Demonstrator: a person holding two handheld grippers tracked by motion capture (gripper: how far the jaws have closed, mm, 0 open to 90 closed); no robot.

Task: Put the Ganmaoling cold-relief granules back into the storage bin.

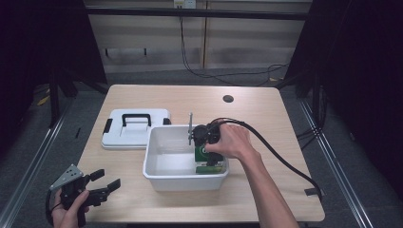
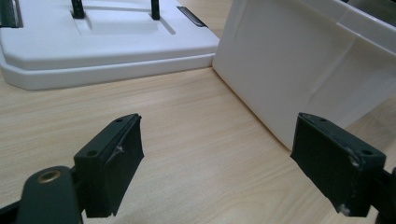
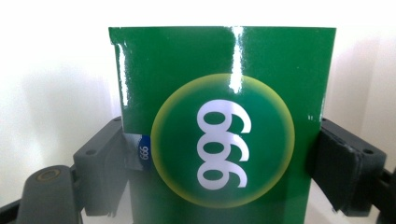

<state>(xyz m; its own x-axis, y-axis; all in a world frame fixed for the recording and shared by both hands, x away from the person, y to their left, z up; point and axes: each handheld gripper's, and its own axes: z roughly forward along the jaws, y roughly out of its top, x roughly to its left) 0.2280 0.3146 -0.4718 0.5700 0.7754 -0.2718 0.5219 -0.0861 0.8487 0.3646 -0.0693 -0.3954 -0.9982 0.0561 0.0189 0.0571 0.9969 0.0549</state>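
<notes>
Left gripper [image 1: 102, 183] sat at lower left of frame, jaws spread wide, nothing between them, idle on table [image 1: 247, 107]. Further in, right gripper [image 1: 209, 154] reached down into white bin [image 1: 157, 178], centre of frame. Jaws pressed both sides of green box [image 3: 224, 126], flanks caught squarely between pads. Box stood at bin's right end, long axis running straight away from jaws. Right hand nearer by far. Beyond, at centre left, white lid [image 1: 135, 128] lay flat beside bin.
</notes>
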